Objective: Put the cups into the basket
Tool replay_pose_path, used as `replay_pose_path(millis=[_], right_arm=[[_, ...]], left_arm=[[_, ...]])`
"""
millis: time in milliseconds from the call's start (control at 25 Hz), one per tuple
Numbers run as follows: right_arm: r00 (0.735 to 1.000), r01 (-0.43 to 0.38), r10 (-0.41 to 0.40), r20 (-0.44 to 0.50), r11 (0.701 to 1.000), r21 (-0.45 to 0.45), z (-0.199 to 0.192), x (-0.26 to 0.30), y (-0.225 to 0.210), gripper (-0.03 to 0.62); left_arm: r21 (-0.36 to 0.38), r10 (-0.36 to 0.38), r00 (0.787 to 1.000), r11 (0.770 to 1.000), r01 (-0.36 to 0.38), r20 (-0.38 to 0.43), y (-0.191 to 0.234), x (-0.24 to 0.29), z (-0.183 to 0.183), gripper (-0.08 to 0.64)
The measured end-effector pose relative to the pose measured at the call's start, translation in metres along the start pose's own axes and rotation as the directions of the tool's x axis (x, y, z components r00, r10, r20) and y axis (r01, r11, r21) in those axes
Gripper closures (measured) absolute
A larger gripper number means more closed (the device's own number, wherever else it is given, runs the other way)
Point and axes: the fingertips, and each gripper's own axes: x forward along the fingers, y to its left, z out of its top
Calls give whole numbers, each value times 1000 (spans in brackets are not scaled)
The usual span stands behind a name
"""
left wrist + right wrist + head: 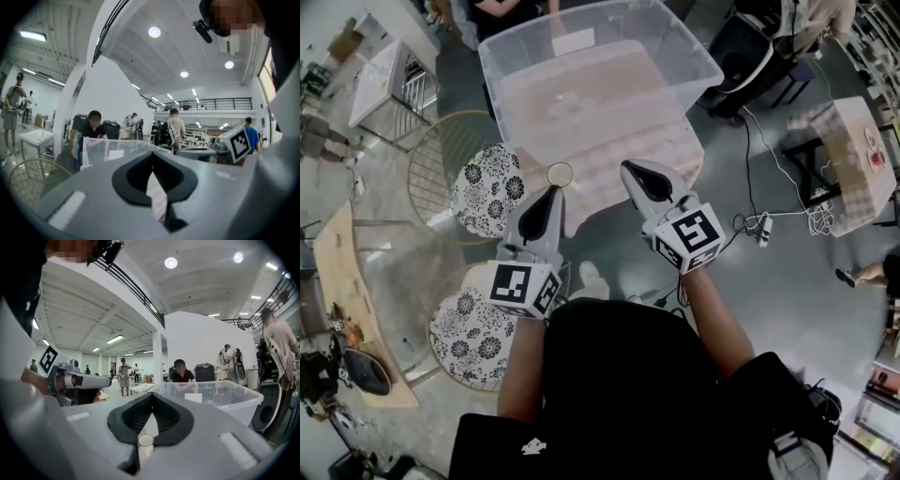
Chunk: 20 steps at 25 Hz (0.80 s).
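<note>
Clear plastic cup (560,174) is standing upright on the counter (600,185) just beyond our left gripper (551,194), nearer it than our right gripper (632,172), and we are holding both jaws clenched on nothing.

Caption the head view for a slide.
Both shut, the left gripper and right gripper face a clear bin; a cup stands before them.

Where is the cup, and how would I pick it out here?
Find the big clear tub on the cloth-covered table. Just in front of it, near the table's edge, stands the cup. It is the only small round-rimmed thing there, far smaller than the tub.
</note>
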Motion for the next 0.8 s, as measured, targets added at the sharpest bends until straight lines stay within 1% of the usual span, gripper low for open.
replay_pose_path(millis=[240, 520, 680, 800], right_arm=[[1000, 22, -22, -18, 1000, -14, 2, 26, 0, 592], [998, 49, -49, -41, 999, -14, 1, 42, 2, 592], [998, 62, -62, -32, 998, -18, 4, 50, 8, 592], [997, 67, -68, -43, 998, -19, 1, 51, 8, 592]], left_arm=[[-17, -7, 1000, 1000, 7, -6, 30, 5, 0, 554], [-23, -25, 1000, 999, 24, -10, 48, 6, 2, 554], [-23, -15, 1000, 1000, 15, -14, 64, 1, 1, 554], [-29, -12, 1000, 999, 12, -16, 70, -1, -1, 554]])
